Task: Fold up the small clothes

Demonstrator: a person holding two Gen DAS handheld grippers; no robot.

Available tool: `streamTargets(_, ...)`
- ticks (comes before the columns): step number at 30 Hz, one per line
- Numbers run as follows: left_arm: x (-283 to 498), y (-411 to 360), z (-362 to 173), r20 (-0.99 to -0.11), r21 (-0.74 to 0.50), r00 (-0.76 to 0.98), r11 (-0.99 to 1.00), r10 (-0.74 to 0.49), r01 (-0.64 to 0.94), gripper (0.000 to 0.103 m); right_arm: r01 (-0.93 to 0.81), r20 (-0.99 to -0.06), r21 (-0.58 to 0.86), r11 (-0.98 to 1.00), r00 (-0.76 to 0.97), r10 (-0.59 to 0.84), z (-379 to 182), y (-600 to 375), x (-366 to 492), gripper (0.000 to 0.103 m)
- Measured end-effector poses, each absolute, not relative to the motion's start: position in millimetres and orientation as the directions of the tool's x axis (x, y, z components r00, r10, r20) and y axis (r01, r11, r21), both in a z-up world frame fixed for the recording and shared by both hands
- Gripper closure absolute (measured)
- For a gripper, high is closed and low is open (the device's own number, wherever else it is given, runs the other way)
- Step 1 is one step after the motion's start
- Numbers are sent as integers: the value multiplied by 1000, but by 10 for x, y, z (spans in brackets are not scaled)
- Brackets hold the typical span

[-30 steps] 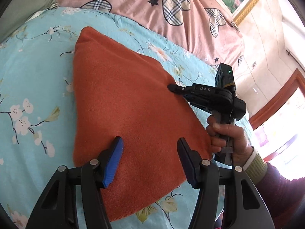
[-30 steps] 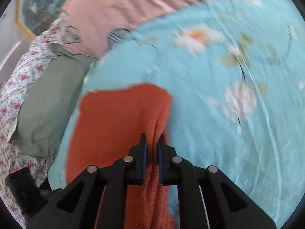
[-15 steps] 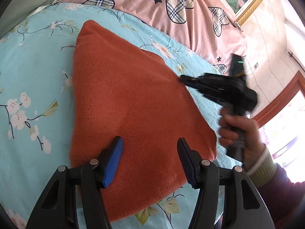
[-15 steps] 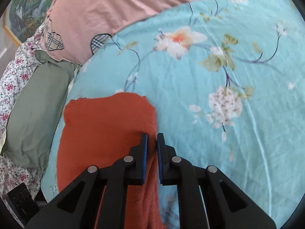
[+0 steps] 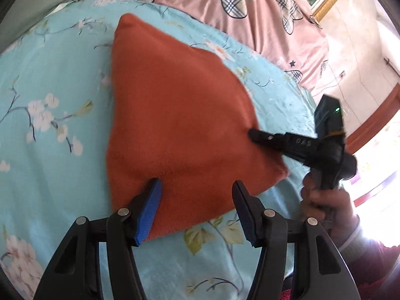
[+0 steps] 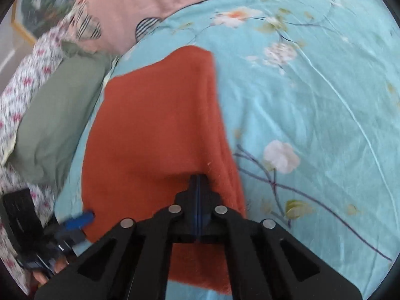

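Right gripper now closed, orange cloth blurred

Both wrist views close, angled down, sharing the orange cloth from opposite sides

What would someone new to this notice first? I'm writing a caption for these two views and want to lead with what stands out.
The rust-orange cloth jumps out: it lies spread in the middle of the pale blue floral bedsheet. Next comes the right gripper, shut, its tip at the cloth's right edge, while the left gripper stands open over the cloth's near edge. Behind lies a pink quilt with plaid hearts.
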State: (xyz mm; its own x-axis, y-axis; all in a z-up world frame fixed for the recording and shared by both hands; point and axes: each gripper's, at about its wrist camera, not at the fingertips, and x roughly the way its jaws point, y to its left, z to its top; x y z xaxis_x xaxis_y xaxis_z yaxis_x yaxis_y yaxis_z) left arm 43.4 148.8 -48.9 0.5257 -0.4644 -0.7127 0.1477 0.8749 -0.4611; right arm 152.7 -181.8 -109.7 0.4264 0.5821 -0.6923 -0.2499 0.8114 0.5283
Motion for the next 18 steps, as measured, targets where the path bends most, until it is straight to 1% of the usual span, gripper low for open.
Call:
streamTargets(3, 418, 1452, -482, -723, -440, 533, 888, -439, 134, 44, -277, -718, 465, 841, 438, 542, -1047, -1742, 1498, 103)
streamTargets(7, 361, 1392, -440, -743, -398, 542, 910, -394, 116, 44, -277, -716, 472, 837, 434, 547, -985, -1766, 1407, 102)
streamTargets(8, 339, 1392, -430, -745, -393, 544, 913, -386, 111, 44, -295, -714, 460, 837, 437, 547, -935, -1767, 1337, 100)
streamTargets(11, 224, 1405, -402, -749, -381, 551, 919, -369, 97, 44, -352, -715, 423, 835, 436, 546, -848, -1739, 1105, 100)
streamTargets(14, 148, 1410, -415, -760, -365, 549, 927, -349, 85, 44, -350, -759, 369, 861, 422, 496, -1008, -1740, 957, 100)
streamTargets(18, 140, 1402, -461, -775, -345, 540, 936, -328, 73, 44, -324, -738, 424, 846, 418, 529, -1143, -1851, 965, 101)
